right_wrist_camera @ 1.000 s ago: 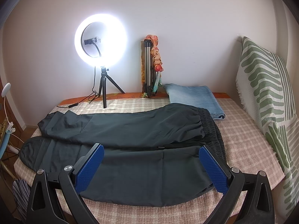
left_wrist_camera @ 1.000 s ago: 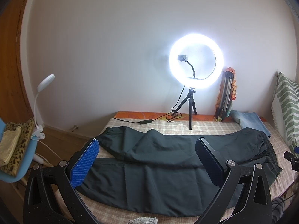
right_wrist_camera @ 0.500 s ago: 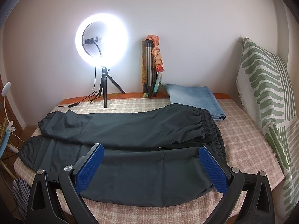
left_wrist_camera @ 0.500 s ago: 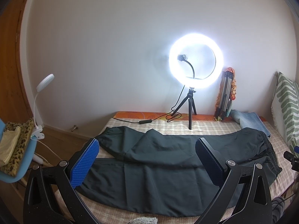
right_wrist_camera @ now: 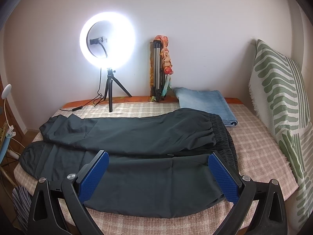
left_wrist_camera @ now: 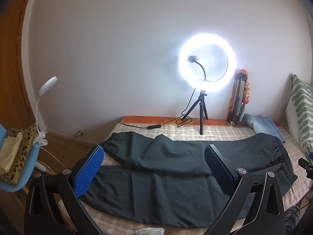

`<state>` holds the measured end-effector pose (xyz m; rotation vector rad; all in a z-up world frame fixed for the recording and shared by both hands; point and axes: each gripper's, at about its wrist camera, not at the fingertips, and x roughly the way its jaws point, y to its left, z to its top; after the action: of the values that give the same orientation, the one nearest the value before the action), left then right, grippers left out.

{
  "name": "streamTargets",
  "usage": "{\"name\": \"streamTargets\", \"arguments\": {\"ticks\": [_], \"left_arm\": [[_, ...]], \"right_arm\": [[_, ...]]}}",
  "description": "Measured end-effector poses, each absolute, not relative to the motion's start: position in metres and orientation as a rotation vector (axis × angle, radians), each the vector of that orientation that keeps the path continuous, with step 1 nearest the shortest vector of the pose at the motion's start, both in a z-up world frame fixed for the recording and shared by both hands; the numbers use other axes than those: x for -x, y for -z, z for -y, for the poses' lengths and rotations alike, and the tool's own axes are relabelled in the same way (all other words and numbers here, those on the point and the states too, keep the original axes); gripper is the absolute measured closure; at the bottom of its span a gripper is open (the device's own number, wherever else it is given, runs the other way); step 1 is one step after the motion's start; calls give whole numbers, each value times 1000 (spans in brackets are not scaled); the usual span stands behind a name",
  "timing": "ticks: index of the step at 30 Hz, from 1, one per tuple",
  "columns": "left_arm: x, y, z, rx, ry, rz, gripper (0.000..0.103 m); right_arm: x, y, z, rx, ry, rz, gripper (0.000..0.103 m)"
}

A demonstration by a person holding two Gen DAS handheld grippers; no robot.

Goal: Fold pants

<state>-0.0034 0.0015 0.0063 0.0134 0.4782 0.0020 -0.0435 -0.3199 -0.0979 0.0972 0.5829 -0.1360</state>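
Pants (left_wrist_camera: 176,178) lie flat across the checked bed (right_wrist_camera: 260,146), dark green, waistband to the right and cuffs to the left. From my right wrist view the pants (right_wrist_camera: 140,152) show one leg laid over the far half, its gathered cuff bunched against the elastic waistband, while the near leg stretches left to the bed's edge.

My left gripper (left_wrist_camera: 154,166) hangs above the near leg toward the cuff end, jaws spread wide, nothing between the blue pads (left_wrist_camera: 89,171). My right gripper (right_wrist_camera: 158,168) hovers over the near leg toward the waistband end, jaws likewise spread and holding nothing. I cannot tell whether either touches the cloth.

Just beyond the waistband sits folded denim (right_wrist_camera: 205,101), touching the far leg. Left of it a folded tripod (right_wrist_camera: 158,68) with a scarf leans on the wall. Further left a lit ring light (right_wrist_camera: 107,41) stands on its small tripod at the far edge. A striped pillow (right_wrist_camera: 279,101) stands at the right. In the left view a clip lamp (left_wrist_camera: 45,98) sits off the bed's left side.
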Motion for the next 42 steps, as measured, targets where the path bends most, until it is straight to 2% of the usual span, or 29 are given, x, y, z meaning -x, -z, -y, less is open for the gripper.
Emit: {"name": "streamTargets", "arguments": {"ticks": [20, 33, 42], "left_arm": [[-48, 23, -49, -36, -39, -531, 1], [-129, 57, -89, 8, -25, -681, 4], [-207, 83, -105, 55, -30, -803, 8]], "right_arm": [[-8, 94, 310, 16, 77, -540, 0], [-98, 104, 299, 71, -100, -557, 0], [-182, 131, 291, 118, -225, -668, 1]]}}
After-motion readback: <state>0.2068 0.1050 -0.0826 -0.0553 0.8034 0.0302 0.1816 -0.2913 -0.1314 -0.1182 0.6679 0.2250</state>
